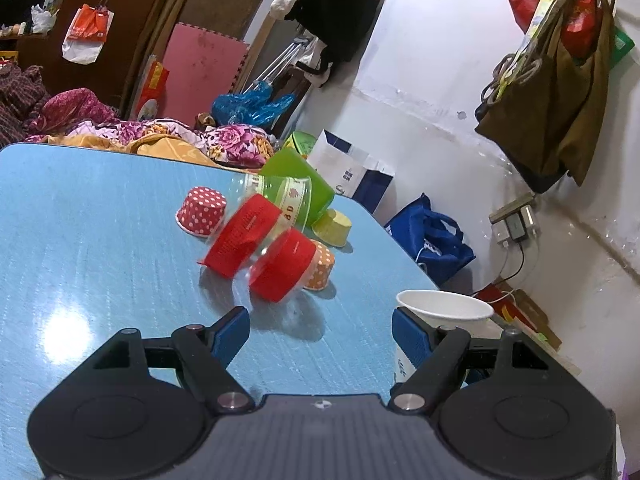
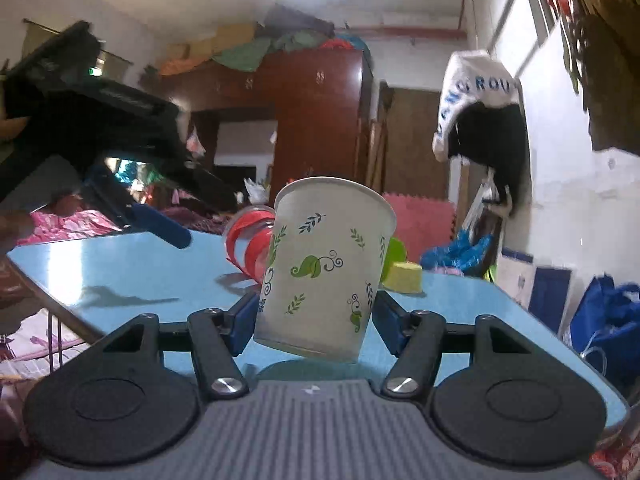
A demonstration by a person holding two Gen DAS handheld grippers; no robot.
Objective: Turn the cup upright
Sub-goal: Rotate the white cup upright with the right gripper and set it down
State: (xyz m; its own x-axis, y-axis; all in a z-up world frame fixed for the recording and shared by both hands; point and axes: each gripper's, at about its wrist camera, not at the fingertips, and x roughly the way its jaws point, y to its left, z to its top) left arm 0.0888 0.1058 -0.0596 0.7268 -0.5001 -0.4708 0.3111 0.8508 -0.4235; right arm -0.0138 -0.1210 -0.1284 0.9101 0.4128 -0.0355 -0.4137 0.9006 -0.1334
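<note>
Two blue pads of the right gripper (image 2: 314, 322) sit against the lower walls of the paper cup (image 2: 324, 268), one on each side, so the jaws stand narrowed around it and appear to hold it; the cup's mouth points up and its base hangs just above the blue table (image 2: 120, 276), with a shadow showing under it; its long axis runs nearly vertical, leaning a little to the left in the right wrist view, so the base is not yet square to the tabletop; I judge that the coming move turns on this lean, since the cup needs to be brought level and lowered straight down before the pads let go; the left gripper (image 1: 320, 330) hangs over the table with its jaws wide and nothing between them; from its camera the cup (image 1: 444, 308) shows only as a white rim just beside the right-hand finger, outside the gap; a cluster of red-banded clear cups (image 1: 260, 248) and small baking cups lies further off on the table, apart from the landing spot; the right hand is plainly the one in charge of the cup.
</note>
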